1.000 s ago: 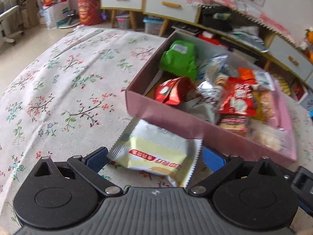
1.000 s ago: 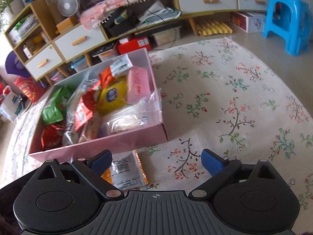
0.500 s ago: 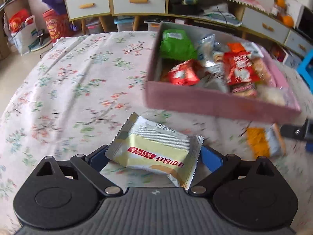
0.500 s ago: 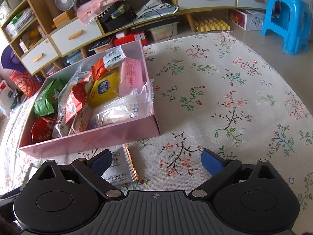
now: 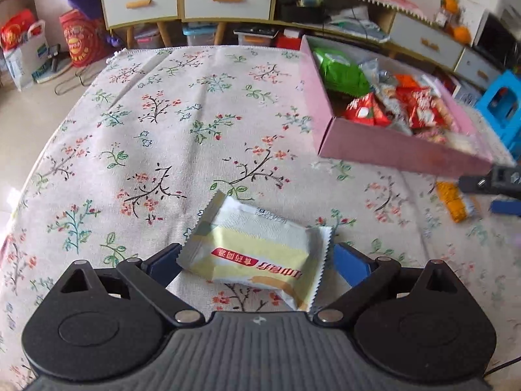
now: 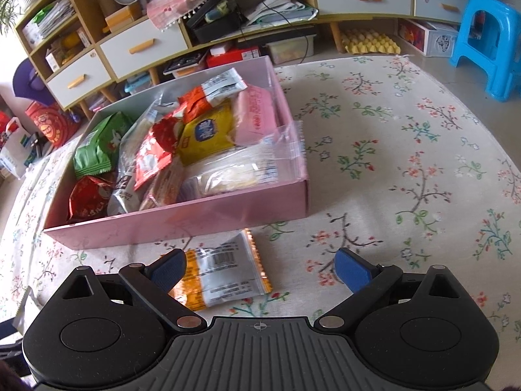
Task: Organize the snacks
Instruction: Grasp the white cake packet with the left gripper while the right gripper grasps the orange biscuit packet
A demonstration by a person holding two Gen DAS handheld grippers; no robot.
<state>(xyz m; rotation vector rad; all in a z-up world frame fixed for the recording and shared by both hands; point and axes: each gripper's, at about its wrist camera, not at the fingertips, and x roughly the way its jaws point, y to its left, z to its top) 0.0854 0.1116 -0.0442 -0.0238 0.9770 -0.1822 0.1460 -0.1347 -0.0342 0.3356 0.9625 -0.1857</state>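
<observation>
A pale yellow snack packet (image 5: pixel 257 249) with a red label sits between the spread blue fingers of the left gripper (image 5: pixel 257 259), above the flowered tablecloth (image 5: pixel 156 123); the pads flank its crimped ends, and whether they actually pinch it cannot be told. The pink cardboard box (image 6: pixel 182 224), already crowded with green, red, yellow and clear wrappers, stands far right of it. In the right wrist view, the right gripper (image 6: pixel 260 265) hangs with fingers wide and empty over an orange-edged foil packet (image 6: pixel 224 275) lying barcode-up on the cloth, just near of the box's front wall, closer to the left finger than the right. Both packets look light, puffed and crinkly, their film probably slick and the contents likely to crush. The safest hold appears to be a gentle one across the middle or at the flat sealed edges.
</observation>
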